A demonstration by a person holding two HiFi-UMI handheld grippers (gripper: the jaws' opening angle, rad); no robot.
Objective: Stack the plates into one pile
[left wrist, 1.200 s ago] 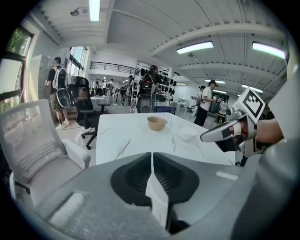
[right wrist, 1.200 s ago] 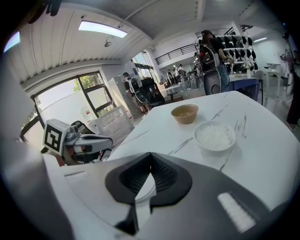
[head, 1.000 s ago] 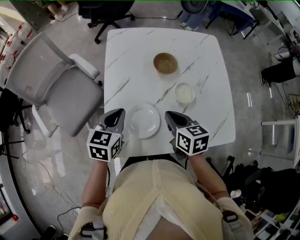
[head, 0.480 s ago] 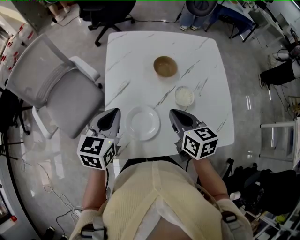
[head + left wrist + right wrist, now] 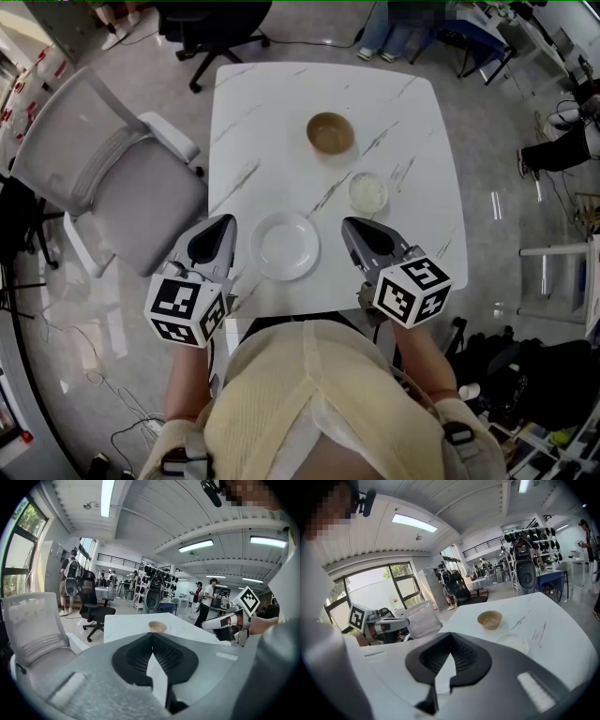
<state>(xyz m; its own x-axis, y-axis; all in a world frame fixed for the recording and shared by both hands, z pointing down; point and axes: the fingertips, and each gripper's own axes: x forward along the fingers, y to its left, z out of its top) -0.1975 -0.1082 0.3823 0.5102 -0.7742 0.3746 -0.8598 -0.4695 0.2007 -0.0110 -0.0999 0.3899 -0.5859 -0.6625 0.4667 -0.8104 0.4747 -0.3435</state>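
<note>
Three dishes stand apart on the white marble table (image 5: pixel 272 103): a large white plate (image 5: pixel 285 246) near the front edge, a small white dish (image 5: pixel 368 192) and a brown bowl (image 5: pixel 330 133) farther back. My left gripper (image 5: pixel 227 221) hovers left of the large plate, shut and empty. To that plate's right hangs my right gripper (image 5: pixel 348 225), also shut with nothing in it. In the left gripper view the closed jaws (image 5: pixel 151 635) point toward the brown bowl (image 5: pixel 157 626). In the right gripper view the brown bowl (image 5: pixel 490 619) and small dish (image 5: pixel 512 643) lie beyond the closed jaws (image 5: pixel 451 634).
A grey chair (image 5: pixel 103 178) stands close to the table's left side. A black office chair (image 5: pixel 211 23) is behind the table's far edge. Cables and bags lie on the floor at the right. People stand far off in the room.
Both grippers have risen and drawn back a little toward the person, their marker cubes spreading outward. The dishes have not moved.
</note>
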